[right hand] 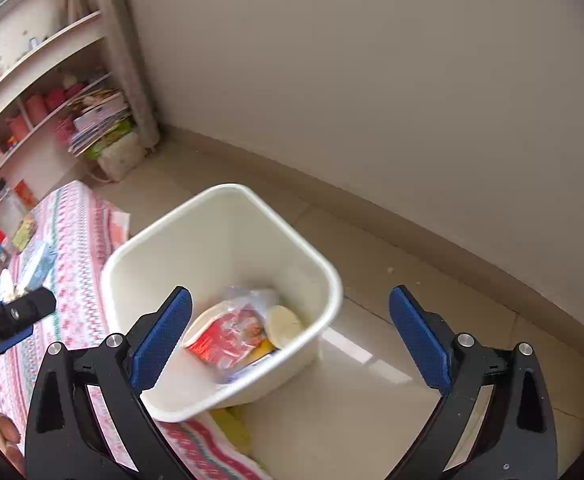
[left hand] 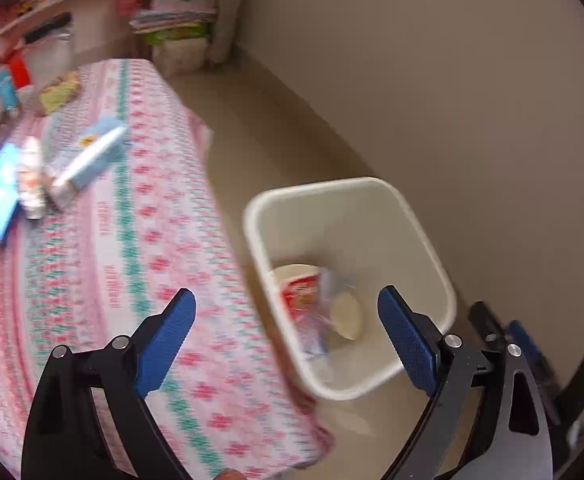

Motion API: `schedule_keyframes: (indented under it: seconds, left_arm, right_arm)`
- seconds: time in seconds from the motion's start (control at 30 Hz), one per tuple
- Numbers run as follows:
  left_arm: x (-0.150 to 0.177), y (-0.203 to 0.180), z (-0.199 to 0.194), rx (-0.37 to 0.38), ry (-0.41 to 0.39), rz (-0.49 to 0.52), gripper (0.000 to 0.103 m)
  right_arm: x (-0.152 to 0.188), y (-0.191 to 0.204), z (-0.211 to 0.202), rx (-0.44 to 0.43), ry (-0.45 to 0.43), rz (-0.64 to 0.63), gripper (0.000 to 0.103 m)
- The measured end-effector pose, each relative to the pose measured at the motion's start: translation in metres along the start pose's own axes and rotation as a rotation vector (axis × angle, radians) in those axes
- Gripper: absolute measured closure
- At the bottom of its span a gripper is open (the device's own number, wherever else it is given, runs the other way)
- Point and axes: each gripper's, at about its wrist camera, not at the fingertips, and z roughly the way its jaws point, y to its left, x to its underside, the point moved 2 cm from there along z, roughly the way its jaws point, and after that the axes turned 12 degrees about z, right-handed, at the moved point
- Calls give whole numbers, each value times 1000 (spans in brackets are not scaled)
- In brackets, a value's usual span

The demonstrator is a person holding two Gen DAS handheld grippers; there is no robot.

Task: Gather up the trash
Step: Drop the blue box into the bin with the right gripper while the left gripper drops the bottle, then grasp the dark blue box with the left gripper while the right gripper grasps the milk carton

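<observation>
Drop done: both hand-held grippers, left and right, spread empty over the cream plastic bin. Next, I'd grab the pale-blue carton on the patterned-cloth surface.

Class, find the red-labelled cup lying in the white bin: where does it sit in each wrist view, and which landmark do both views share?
Left wrist view: red-labelled cup at lower centre, inside the white bin.
Right wrist view: cup at lower centre, in the bin.
Shared landmark: the pink patterned tablecloth, left of the bin.
</observation>
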Motion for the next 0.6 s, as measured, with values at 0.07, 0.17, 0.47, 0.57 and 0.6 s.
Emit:
schedule_keyframes:
  seconds: [0.07, 0.17, 0.47, 0.57, 0.6]
  left_arm:
    - [5, 19, -3, -75, 2, -4, 13]
    - [15, 61, -5, -174, 34, -37, 13]
    - [40, 206, -20, -484, 73, -100, 13]
    - [27, 225, -16, -581, 81, -38, 13]
    - [23, 226, -11, -611, 101, -1, 13]
  right_arm:
    - [3, 15, 1, -18, 4, -18, 7]
    - [15, 48, 6, -59, 40, -54, 7]
    - [57, 134, 15, -146, 115, -221, 7]
    - [69, 151, 16, -160, 134, -263, 7]
    - [73, 156, 16, -161, 138, -278, 7]
